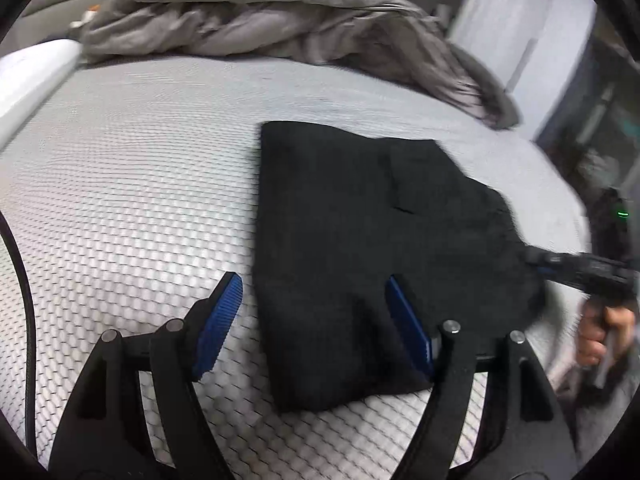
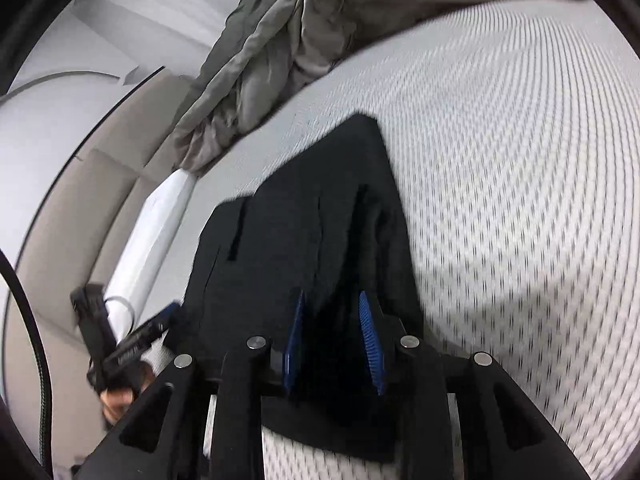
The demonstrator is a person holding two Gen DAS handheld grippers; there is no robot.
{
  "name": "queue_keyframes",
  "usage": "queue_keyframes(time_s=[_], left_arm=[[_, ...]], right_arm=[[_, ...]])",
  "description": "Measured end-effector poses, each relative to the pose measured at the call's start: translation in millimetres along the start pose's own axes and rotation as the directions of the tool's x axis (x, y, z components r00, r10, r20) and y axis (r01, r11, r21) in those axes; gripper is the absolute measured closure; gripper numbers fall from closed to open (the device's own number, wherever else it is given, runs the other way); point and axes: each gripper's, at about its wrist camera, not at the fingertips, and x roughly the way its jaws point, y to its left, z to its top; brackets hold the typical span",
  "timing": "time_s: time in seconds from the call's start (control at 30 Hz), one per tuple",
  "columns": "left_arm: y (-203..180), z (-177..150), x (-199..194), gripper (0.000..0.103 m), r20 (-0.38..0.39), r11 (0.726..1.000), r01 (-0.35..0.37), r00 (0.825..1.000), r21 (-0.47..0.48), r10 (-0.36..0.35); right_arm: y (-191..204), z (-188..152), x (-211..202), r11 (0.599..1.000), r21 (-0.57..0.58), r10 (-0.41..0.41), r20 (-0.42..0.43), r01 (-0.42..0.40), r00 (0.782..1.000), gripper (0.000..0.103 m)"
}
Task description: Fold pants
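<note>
The black pants (image 1: 360,240) lie folded into a compact bundle on the grey patterned mattress (image 1: 120,168), well short of the rumpled grey duvet (image 1: 248,20) heaped at the mattress's far side. The left gripper (image 1: 316,320) hovers over the bundle's near left corner with its jaws standing wide; one blue pad (image 1: 220,320) is over bare mattress just beside the pants, the other is over the cloth, and neither presses on anything. The right gripper (image 2: 332,344) sits at the opposite edge of the pants, jaws partly parted with dark fabric between the pads; whether the pads bite the cloth cannot be told through the blur. The step in hand appears to be settling or finishing a fold. To do it well, keep both grippers low over the pants, take the edge layers together, not the top ply only, and draw evenly so the stack does not skew. From the left wrist view the bundle's long axis runs from the near edge of the mattress toward the duvet, with the narrower end nearest the duvet.
</note>
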Motion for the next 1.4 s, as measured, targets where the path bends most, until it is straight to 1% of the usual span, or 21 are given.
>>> queue_keyframes(time_s=[0.07, 0.1, 0.23, 0.27, 0.3, 0.43, 0.53, 0.57, 0.63, 0.7, 0.77, 0.83, 0.93, 1.0, 1.03, 1.1, 1.17, 1.2, 1.27, 1.33, 1.4], left_arm=[[-2, -4, 2, 0.031, -0.014, 1.000, -0.001, 1.000, 0.018, 0.001], [-2, -6, 5, 0.031, -0.026, 1.000, -0.012, 1.000, 0.025, 0.013], [1, -11, 16, 0.031, -0.070, 1.000, -0.026, 0.997, 0.008, 0.027], [-1, -11, 16, 0.031, -0.067, 0.999, -0.030, 0.997, 0.012, 0.031], [-2, -11, 15, 0.031, -0.063, 0.999, -0.036, 0.997, 0.020, 0.037], [-6, -12, 15, 0.028, -0.060, 0.997, -0.062, 0.996, 0.035, 0.064], [-6, -10, 9, 0.027, -0.038, 0.995, -0.089, 0.995, 0.046, 0.091], [-8, -9, 3, 0.028, -0.014, 0.993, -0.105, 0.994, 0.051, 0.106], [-13, -5, -15, 0.027, 0.065, 0.994, -0.099, 0.993, 0.054, 0.095], [-25, -2, -25, 0.027, 0.129, 0.997, -0.039, 0.991, 0.066, 0.031], [-41, -3, -20, 0.027, 0.115, 0.994, 0.001, 0.993, 0.109, -0.014], [-64, -8, -2, 0.027, 0.065, 0.979, 0.039, 0.996, 0.200, -0.053], [-86, -20, 29, 0.028, -0.020, 0.958, 0.015, 1.000, 0.285, -0.010], [-89, -26, 38, 0.028, -0.028, 0.944, -0.017, 0.999, 0.330, 0.028], [-87, -28, 36, 0.028, -0.032, 0.936, -0.019, 0.999, 0.352, 0.033], [-77, -31, 30, 0.028, -0.036, 0.933, -0.020, 0.999, 0.360, 0.035], [-65, -35, 20, 0.028, -0.034, 0.936, -0.024, 0.999, 0.351, 0.039], [-59, -36, 14, 0.028, -0.036, 0.940, -0.017, 0.999, 0.342, 0.031], [-49, -30, 2, 0.028, -0.013, 0.950, -0.020, 1.000, 0.310, 0.026], [-40, -10, -4, 0.028, 0.060, 0.965, -0.021, 0.998, 0.260, 0.006], [-41, 8, 0, 0.028, 0.079, 0.975, -0.025, 0.997, 0.220, 0.008]], right_arm=[[-5, -6, -1, 1.000, 0.002, 0.029, -0.025, -0.029, 0.999, 0.060], [-10, -6, 3, 0.997, 0.023, 0.081, -0.040, -0.080, 0.996, 0.058], [-14, -5, 13, 0.995, 0.051, 0.088, -0.064, -0.084, 0.994, 0.059], [-8, -3, 15, 0.997, 0.034, 0.071, -0.056, -0.069, 0.996, 0.069], [2, -3, 13, 0.999, -0.022, 0.040, -0.035, -0.041, 0.999, 0.088], [28, -8, -3, 0.989, -0.146, 0.009, 0.033, -0.005, 0.999, 0.092], [29, -16, 16, 0.959, -0.217, -0.186, 0.000, 0.182, 0.983, 0.078], [30, -19, 17, 0.958, -0.213, -0.193, 0.008, 0.191, 0.981, 0.077], [35, -20, 1, 0.962, -0.211, -0.164, 0.056, 0.172, 0.985, 0.076], [49, -23, -19, 0.957, -0.231, -0.143, 0.150, 0.175, 0.978, 0.075], [66, -27, -21, 0.951, -0.272, -0.101, 0.183, 0.149, 0.978, 0.075], [85, -30, -5, 0.942, -0.317, -0.061, 0.157, 0.109, 0.986, 0.073], [106, -33, 44, 0.924, -0.369, -0.087, 0.053, 0.101, 0.995, 0.072], [112, -36, 72, 0.895, -0.430, -0.136, -0.001, 0.123, 0.991, 0.067], [115, -41, 85, 0.854, -0.495, -0.186, -0.005, 0.160, 0.982, 0.067], [117, -50, 91, 0.780, -0.582, -0.259, 0.032, 0.229, 0.965, 0.067], [107, -54, 78, 0.736, -0.602, -0.328, 0.082, 0.309, 0.941, 0.068], [97, -51, 70, 0.733, -0.600, -0.336, 0.089, 0.320, 0.938, 0.069], [90, -49, 53, 0.762, -0.581, -0.298, 0.075, 0.285, 0.952, 0.069], [95, -44, 44, 0.794, -0.549, -0.252, 0.095, 0.262, 0.963, 0.065], [100, -34, 43, 0.826, -0.498, -0.223, 0.139, 0.263, 0.965, 0.064]])
